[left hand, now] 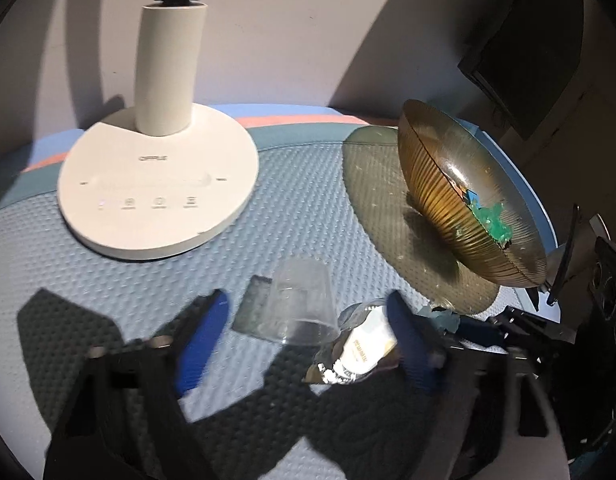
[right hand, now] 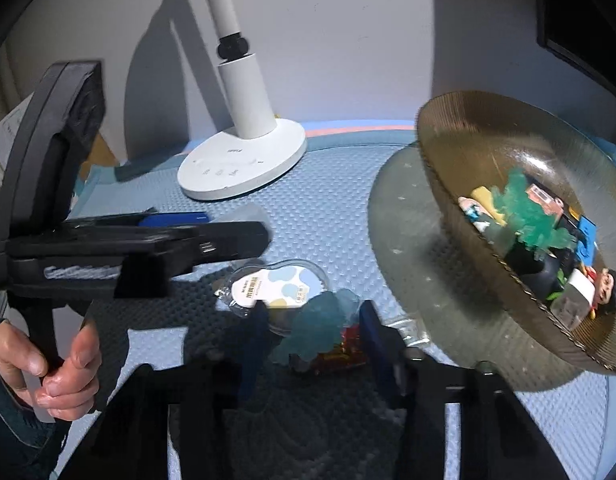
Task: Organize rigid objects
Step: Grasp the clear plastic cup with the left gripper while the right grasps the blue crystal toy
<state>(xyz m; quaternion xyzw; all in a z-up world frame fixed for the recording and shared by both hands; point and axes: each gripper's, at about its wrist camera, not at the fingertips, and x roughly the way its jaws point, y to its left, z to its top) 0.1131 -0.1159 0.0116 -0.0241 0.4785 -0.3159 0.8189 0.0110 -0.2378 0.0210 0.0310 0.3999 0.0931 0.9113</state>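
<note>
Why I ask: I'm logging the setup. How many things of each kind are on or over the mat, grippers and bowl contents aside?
Desk lamp: 1
Amber bowl: 1
Clear cup: 1
White-labelled packet: 1
Teal toy: 1
Red wrapper, partly hidden: 1
Total: 6

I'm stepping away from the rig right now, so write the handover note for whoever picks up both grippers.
Left gripper: open, fingers either side of the clear cup on the mat, not gripping it.
Right gripper: closed around the teal toy, apparently gripped, above a red packet.
Done: the tilted amber bowl on the right already holds several toys.
Left: teal toy and cup; a white snack packet also lies loose.
</note>
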